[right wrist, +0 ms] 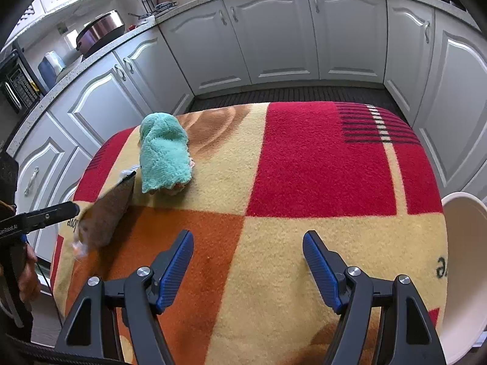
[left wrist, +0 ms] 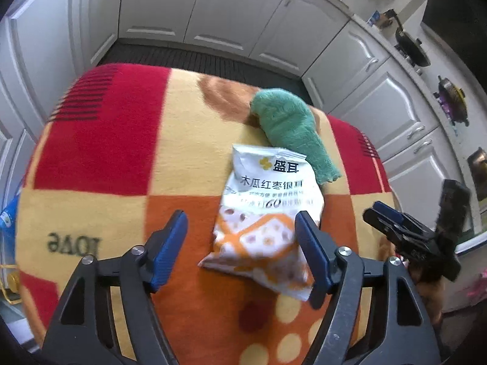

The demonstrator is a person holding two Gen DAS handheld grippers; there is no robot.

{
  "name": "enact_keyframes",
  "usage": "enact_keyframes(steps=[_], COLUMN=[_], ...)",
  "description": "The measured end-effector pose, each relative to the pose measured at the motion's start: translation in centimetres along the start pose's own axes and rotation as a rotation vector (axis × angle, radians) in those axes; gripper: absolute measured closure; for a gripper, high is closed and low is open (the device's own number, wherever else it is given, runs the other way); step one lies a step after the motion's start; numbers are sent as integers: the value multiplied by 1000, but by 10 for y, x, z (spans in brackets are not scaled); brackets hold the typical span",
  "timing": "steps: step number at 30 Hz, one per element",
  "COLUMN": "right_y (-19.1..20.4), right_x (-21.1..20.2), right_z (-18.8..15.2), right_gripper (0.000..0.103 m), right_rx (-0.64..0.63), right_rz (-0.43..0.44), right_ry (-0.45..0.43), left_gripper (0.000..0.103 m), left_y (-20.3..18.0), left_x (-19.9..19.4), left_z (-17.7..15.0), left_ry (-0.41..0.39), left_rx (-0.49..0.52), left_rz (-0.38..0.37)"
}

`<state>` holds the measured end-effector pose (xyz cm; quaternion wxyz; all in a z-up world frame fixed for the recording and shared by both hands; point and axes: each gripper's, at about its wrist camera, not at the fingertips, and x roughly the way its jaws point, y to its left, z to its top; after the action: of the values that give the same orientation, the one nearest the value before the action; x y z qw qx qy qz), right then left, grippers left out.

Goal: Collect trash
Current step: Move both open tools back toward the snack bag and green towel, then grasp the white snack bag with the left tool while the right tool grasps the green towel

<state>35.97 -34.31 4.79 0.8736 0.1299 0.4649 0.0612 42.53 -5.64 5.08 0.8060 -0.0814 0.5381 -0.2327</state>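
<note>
a checked blanket (left wrist: 100, 152) in red, cream and orange covers the whole table, with white kitchen cabinets (right wrist: 274, 36) curving round its far side. at the table's near right edge, in the right wrist view, stands a pale bin (right wrist: 465, 273), only its rim and part of its wall showing. a green cloth (left wrist: 289, 127) lies bunched toward the far side of the blanket. just nearer than it, touching its lower end, lies the trash: a white snack packet (left wrist: 268, 213) with orange print. in the right wrist view the packet looks tilted up off the blanket at the left.

the left gripper (left wrist: 240, 222) hangs over the packet with its jaws spread, the right blue pad at the packet's edge; whether it touches is hard to tell, and nothing is pinched. the right gripper (right wrist: 248, 243) is spread too, over bare blanket, holding nothing.

the step in hand looks like the pickup of the packet. next, the left jaws likely need to straddle it, close, then carry it across to the bin.
</note>
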Motion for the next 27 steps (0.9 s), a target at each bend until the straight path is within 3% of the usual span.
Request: enact_keyframes(steps=[7,12,13,16,27], right_y=[1,-5,-6,-4,57], right_x=[-6,-2,-2,-2,27], right_z=[-4,-4,-3,-1,44], right_gripper=[31,31,31,31,31], right_rx=[-21,5,11,5,-103], right_rz=[-4,-3,-2,3,66], right_ry=[3,8,8,7,-10], left_gripper=[31,31,33,69,74], left_y=[-27,-43,-44,-43,-7], left_x=[28,43,45,47,20], left_z=[1,-5,-6,-7,-3], left_ry=[41,55,53,59,-18], left_rx=[36,82,86,103,32], left_rz=[-13,26,44,80,192])
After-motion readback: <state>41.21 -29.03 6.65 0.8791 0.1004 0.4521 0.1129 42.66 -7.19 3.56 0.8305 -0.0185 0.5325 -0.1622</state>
